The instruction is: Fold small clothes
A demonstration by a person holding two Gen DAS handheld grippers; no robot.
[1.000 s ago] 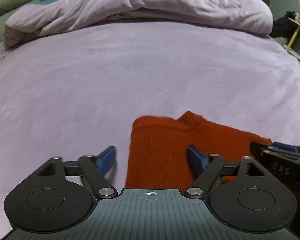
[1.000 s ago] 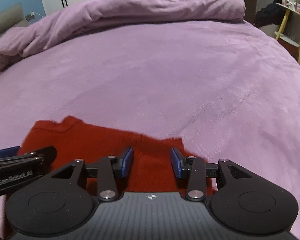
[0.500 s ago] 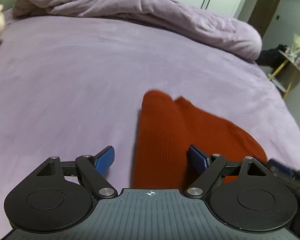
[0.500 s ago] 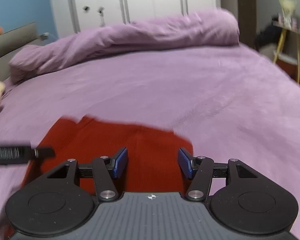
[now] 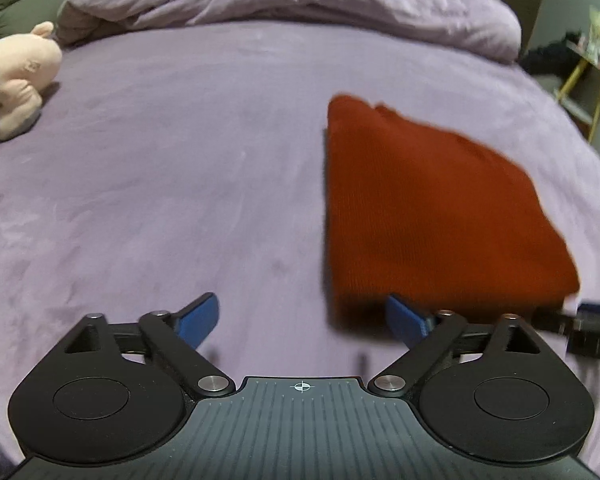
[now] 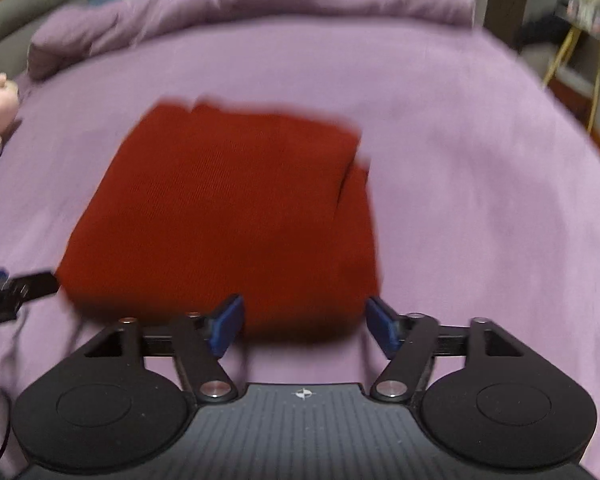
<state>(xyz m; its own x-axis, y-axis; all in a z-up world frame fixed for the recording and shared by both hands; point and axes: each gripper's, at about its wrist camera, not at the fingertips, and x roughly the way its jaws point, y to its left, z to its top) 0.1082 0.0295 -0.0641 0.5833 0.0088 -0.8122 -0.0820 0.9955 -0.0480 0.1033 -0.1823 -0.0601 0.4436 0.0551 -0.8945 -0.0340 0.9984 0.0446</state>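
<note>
Far left on the purple bed (image 5: 180, 168): a pink plush toy (image 5: 14, 76), well clear of the work. Left claw (image 5: 302, 318) released, jaws spread over bare bedding, just left of the garment's near corner. Folded red knit (image 5: 420, 208) lying flat toward the right, neckline at its far edge. Right claw (image 6: 302, 322) also released, nothing between the jaws, poised at the near hem. Probably best now: check edges for squareness, press flat if bulging, avoid snagging the loose right flap.
</note>
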